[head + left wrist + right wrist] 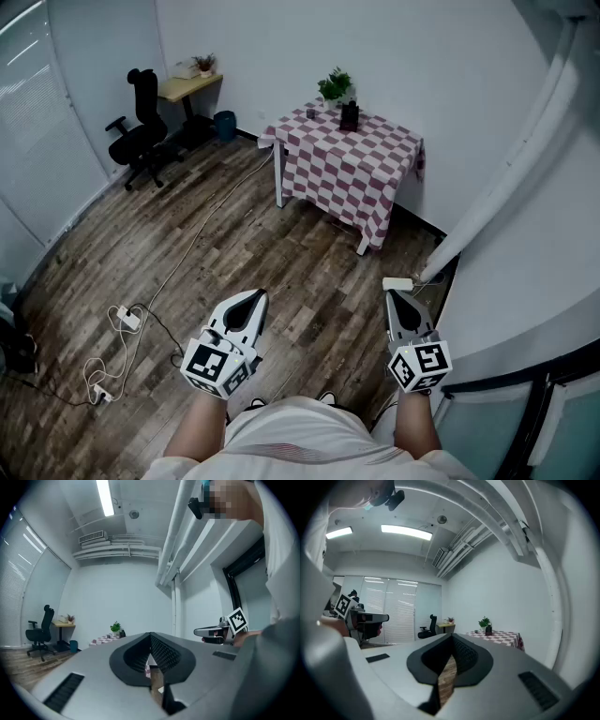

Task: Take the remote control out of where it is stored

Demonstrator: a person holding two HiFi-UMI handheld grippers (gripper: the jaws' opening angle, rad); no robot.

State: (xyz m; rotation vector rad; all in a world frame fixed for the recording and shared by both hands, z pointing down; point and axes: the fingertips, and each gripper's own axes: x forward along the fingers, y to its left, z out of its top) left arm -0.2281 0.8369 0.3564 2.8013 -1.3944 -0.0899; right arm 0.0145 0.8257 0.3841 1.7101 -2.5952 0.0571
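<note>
Remote control can't be seen in any view, so its storage spot can't be told yet.

Head view: left gripper [255,297] and right gripper [395,296] are held level close to the person's body, well short of the checkered surface [347,159] by the far wall. Both point roughly toward it and neither carries anything. At the surface's far edge stands a potted plant [334,86] w/ a dark item [349,115] just beside it. The item is too small to ID, poss. the holder. Office chair [141,131] sits well left of the surface; floor cabling [128,319] trails from the surface's left side toward the person.

Left gripper view: fingers [164,651] clenched together, only a thin slit btwn them, empty. The surface shows small beyond the tips.

Right gripper view: fingers [464,653] likewise clenched, empty; the surface lies beyond and right of the tips.

Judgement: the step in hand is approach and search. Walk up to the surface, staying right of the cabling. Find the container before reaching, then spread the fingers early. Steady the holder w/ one gripper if it looks light. Take the remote across its long sides near mid-length and lift it straight out, so the plant beside it isn't knocked.
</note>
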